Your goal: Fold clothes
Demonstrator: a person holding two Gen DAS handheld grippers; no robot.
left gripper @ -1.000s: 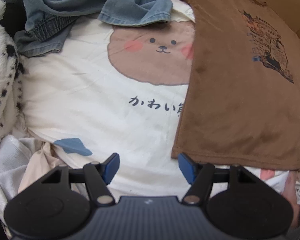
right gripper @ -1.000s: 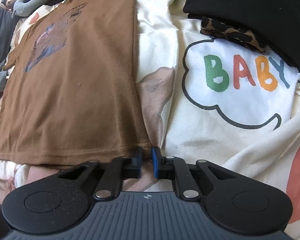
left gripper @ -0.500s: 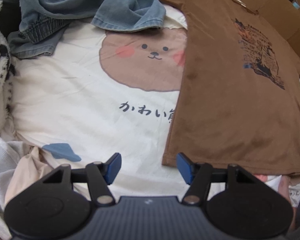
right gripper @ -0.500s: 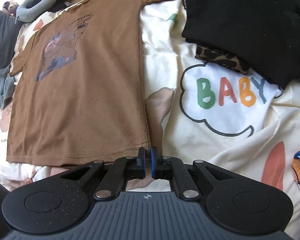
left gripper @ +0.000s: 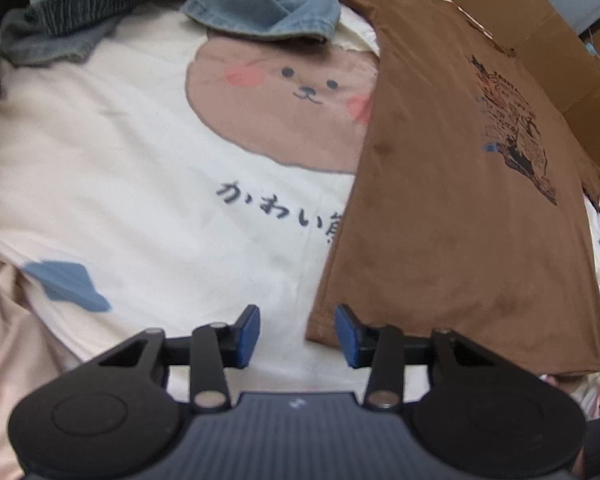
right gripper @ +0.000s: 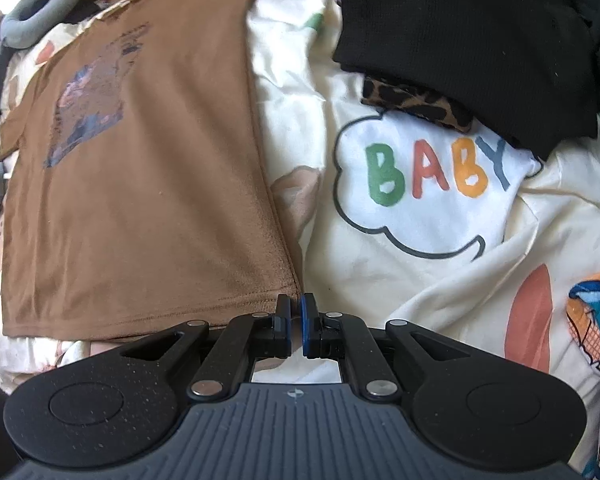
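Two hand-held grippers sit at the near hem of a brown T-shirt [left gripper: 452,208], one at each bottom corner, a placing that suits lifting the hem evenly. The shirt lies spread flat, printed side up, on a cream bed cover [left gripper: 148,184] printed with a bear face and the word BABY, its collar at the far end. The left hand-held gripper [left gripper: 297,335] has its blue pads wide apart, with the shirt's near left corner lying just between them, not yet pinched. The right hand-held gripper [right gripper: 295,316] has its pads drawn almost together at the near right corner; whether cloth is caught between them cannot be told. Crumpled blue denim [left gripper: 260,4] lies far left, and a folded black garment [right gripper: 472,36] rests on a leopard-print piece [right gripper: 416,106] far right, well clear of the shirt. Flat cardboard [left gripper: 540,52] lies beyond the shirt.
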